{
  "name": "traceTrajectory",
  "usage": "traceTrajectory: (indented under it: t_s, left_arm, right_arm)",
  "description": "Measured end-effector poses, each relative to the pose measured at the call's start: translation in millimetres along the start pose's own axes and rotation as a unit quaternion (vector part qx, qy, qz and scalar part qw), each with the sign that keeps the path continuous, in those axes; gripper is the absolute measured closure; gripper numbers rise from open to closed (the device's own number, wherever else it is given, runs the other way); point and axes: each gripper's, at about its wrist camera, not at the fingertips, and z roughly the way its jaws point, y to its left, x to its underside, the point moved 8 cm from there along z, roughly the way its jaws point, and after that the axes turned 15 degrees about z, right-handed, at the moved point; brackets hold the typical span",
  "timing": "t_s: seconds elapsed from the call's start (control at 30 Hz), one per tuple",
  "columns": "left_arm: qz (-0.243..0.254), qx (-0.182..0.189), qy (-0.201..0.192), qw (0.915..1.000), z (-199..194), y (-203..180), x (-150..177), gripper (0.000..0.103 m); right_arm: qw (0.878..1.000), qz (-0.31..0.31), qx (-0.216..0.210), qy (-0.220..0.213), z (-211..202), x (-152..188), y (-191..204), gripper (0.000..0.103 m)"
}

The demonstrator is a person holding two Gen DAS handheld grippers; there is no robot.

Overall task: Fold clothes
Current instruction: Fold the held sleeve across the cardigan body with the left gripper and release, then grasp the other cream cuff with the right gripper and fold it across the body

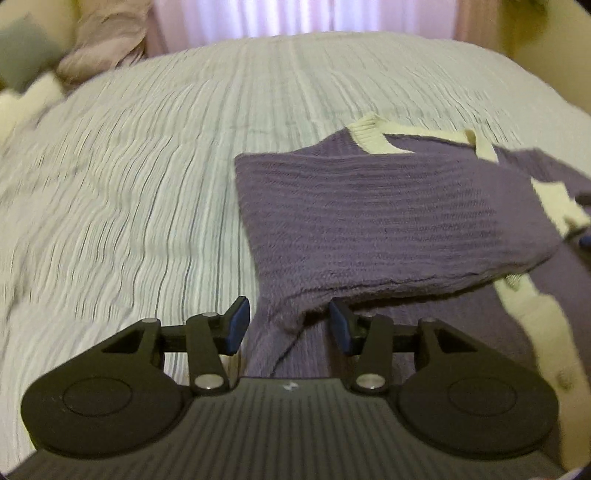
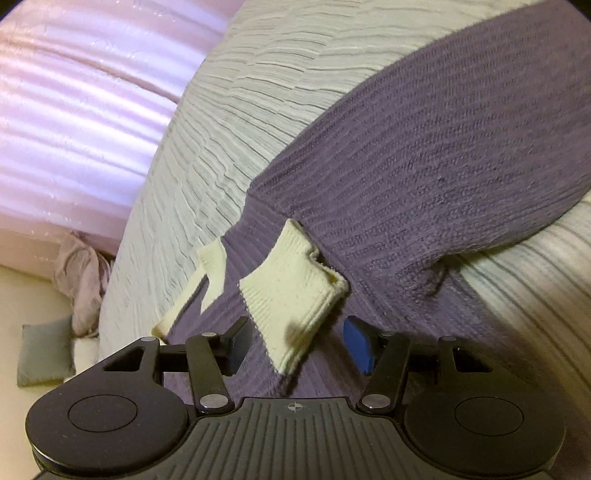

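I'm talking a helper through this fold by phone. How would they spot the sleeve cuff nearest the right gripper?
Find the pale ribbed bedspread, then the purple knit sweater lying on it. The cuff is the cream ribbed band ending the folded-over sleeve, wider and squarer than the thin cream neckline trim beside it.

No readable text, labels or numbers anywhere.

Pretty dim indoor light overall, soft and a bit yellowish. The only bright spot is the curtain, backlit and blown out to pinkish white. Heavy fisheye bending makes the bedspread bulge, with dark vignetted corners. Motion blur smears the left edge and the pillows. Shadows are soft, under sweater folds.
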Motion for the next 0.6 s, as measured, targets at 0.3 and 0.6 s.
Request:
traceTrajectory:
  t_s: [0.3, 0.6]
  left_arm:
    - [-0.030, -0.009, -0.053, 0.9981, -10.2, 26.3, 2.8, 0.088]
    - [0.021, -0.005, 0.007, 0.9997, 13.4, 14.9, 11.5, 0.079]
  right_arm:
    - [0.998, -0.060, -0.024, -0.008, 8.2, 6.6, 16.0, 0.095]
    - [0.986, -0.157, 0.030, -0.038, 16.7, 26.1, 12.3, 0.095]
